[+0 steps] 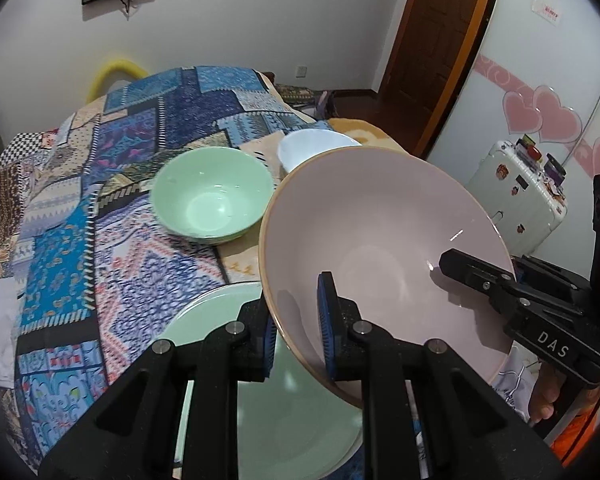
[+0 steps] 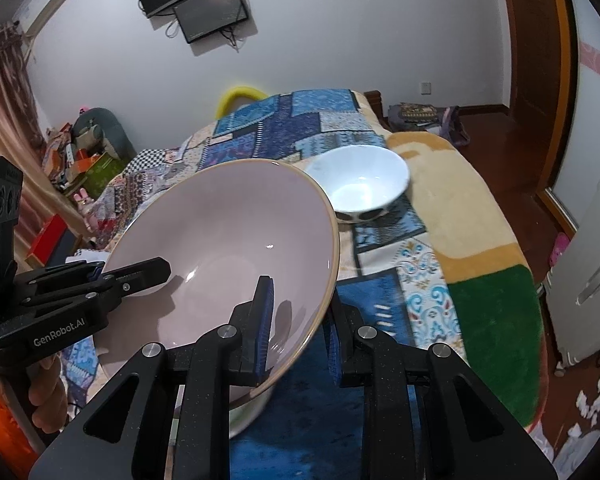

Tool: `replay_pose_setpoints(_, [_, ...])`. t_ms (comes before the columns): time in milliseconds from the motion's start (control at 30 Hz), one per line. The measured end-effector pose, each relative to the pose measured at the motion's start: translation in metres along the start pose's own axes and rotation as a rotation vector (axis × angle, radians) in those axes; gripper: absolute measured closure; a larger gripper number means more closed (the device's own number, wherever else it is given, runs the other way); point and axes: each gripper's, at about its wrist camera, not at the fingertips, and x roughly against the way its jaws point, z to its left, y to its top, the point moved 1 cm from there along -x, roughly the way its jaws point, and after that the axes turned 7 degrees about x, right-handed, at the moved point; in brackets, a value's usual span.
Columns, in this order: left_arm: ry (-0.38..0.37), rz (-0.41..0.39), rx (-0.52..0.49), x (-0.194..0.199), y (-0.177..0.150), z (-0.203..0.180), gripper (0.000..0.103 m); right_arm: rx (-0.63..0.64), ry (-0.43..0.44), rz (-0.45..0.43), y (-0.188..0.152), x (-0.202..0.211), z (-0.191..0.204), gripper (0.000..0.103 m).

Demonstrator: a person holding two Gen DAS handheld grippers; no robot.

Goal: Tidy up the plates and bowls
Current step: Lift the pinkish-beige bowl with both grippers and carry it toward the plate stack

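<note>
pink bowl [image 1: 384,248] lifted off the bed [image 1: 132,240]
left tool [image 1: 296,336] and right tool [image 2: 296,336] each pinch its rim on opposite sides, above a green plate [image 1: 220,320].

- The large bowl [image 1: 380,256] is held tilted above the bed [image 1: 100,200], clear of the cover.
- The left claw [image 1: 298,344] pinches its near-left rim, one pad inside and one outside.
- The right claw [image 2: 298,338] pinches the rim on the opposite side in the same way.
- Under the large bowl's near edge a plate [image 1: 220,320] lies on the bed.
- Behind the plate, further up the bed, stands a smaller bowl [image 1: 214,196].
- Right of that bowl and just beyond the large bowl's far rim stands another bowl [image 2: 360,184].
- A suitcase [image 1: 516,196] stands off the bed's right side.
</note>
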Motion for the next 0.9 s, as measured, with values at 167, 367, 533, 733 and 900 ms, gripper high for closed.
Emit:
replay_pose_setpoints(167, [0.016, -0.031, 0.018, 0.026, -0.008, 0.021, 0.085, 0.021, 0.019, -0.01, 0.0, 0.0, 0.025, 0.082])
replay_pose_setpoints(367, [0.047, -0.062, 0.049, 0.055, -0.019, 0.05, 0.085, 0.053, 0.054, -0.01, 0.001, -0.005, 0.058, 0.082])
replay_pose_setpoints(533, [0.08, -0.086, 0.078, 0.077, -0.03, 0.075, 0.085, 0.088, 0.092, -0.012, 0.0, -0.009, 0.087, 0.082])
replay_pose_setpoints(733, [0.123, -0.107, 0.116, 0.102, -0.045, 0.106, 0.085, 0.128, 0.138, -0.008, -0.001, -0.017, 0.119, 0.082])
replay_pose_setpoints(900, [0.162, -0.114, 0.146, 0.116, -0.058, 0.131, 0.085, 0.154, 0.173, 0.003, -0.003, -0.026, 0.14, 0.082])
